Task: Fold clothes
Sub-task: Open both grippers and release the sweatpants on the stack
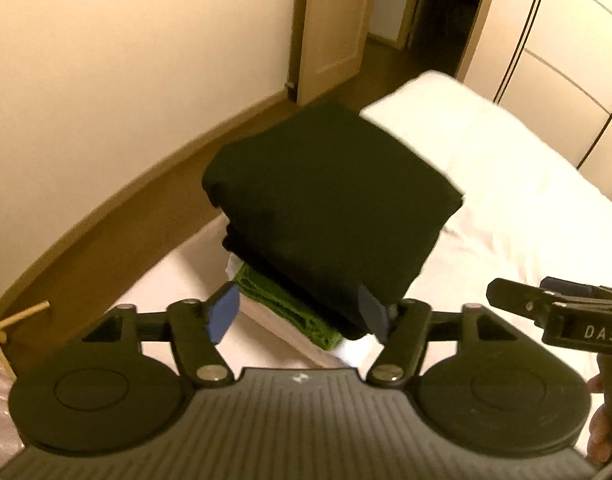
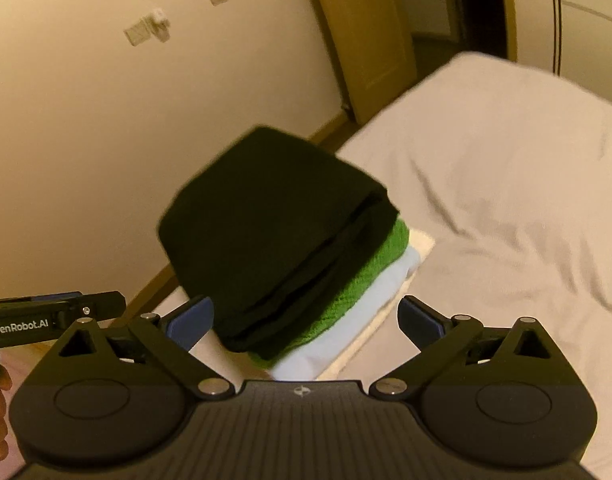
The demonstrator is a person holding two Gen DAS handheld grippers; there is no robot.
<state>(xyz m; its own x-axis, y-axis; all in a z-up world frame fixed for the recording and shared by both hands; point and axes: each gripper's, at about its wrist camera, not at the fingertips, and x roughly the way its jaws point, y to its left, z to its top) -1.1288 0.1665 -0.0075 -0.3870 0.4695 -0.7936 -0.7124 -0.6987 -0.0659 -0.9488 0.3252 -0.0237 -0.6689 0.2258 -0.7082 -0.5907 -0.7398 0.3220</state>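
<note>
Where the left wrist camera looks along its fingers, the left gripper [image 1: 297, 314] has its blue pads spread apart, holding nothing. Between and just beyond them sits a stack of folded clothes [image 1: 306, 248] on the white bed [image 1: 526, 208]. A black garment [image 1: 330, 196] lies on top, a green one [image 1: 289, 308] shows beneath it, and a strip of white cloth peeks out at the bottom. The right pad [image 1: 372, 312] is at the near corner of the black garment; whether it touches is unclear. The other gripper juts in from the right edge, with part of a hand [image 1: 604, 428] below it.

From the right wrist camera, the right gripper [image 2: 306, 318] also stands wide open, empty, its pads on either side of the stack's near end. The layers read more clearly here: black garment [image 2: 265, 220], green knit [image 2: 346, 292], a pale blue piece [image 2: 346, 332], then a cream one [image 2: 390, 292] at the base. The stack rests near the bed's edge, close to the wall [image 2: 85, 140].
</note>
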